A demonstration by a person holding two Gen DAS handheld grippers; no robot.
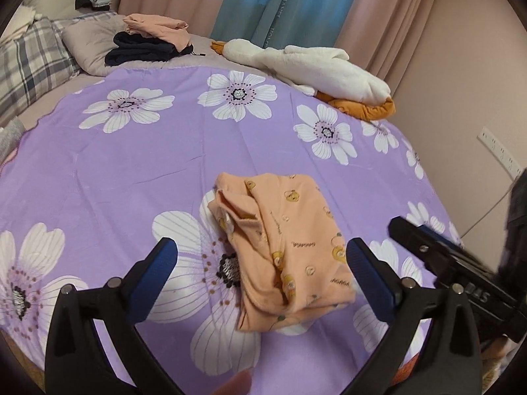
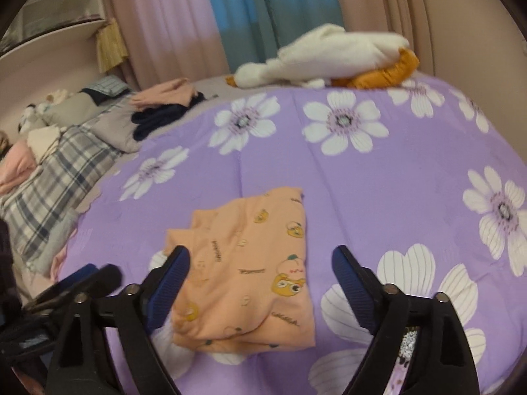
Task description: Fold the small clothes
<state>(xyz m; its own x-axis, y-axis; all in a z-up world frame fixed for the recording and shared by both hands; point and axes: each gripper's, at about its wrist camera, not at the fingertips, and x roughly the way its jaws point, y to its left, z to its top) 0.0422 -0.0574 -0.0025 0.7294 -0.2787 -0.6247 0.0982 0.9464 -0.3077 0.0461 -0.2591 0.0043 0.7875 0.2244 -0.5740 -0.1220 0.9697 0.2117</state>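
A small orange garment (image 1: 283,250) printed with cartoon bears lies folded into a compact bundle on the purple flowered bedspread (image 1: 131,164). My left gripper (image 1: 260,253) hovers above it, open wide, with nothing touching its blue pads (image 1: 154,276). The right wrist view shows the same orange garment (image 2: 250,273) lying flat below my right gripper (image 2: 260,263), which also stands open and apart from the cloth. The right gripper's black body (image 1: 461,263) shows at the right edge of the left wrist view. The left gripper (image 2: 75,283) shows blurred at the lower left of the right wrist view.
A white and orange plush toy (image 1: 313,72) lies at the far edge of the bed. Folded pink and dark clothes (image 1: 151,39) sit beside a grey pillow (image 1: 89,46) and plaid bedding (image 1: 33,62). Curtains (image 1: 263,0) hang behind. A wall with a socket strip (image 1: 500,148) stands at right.
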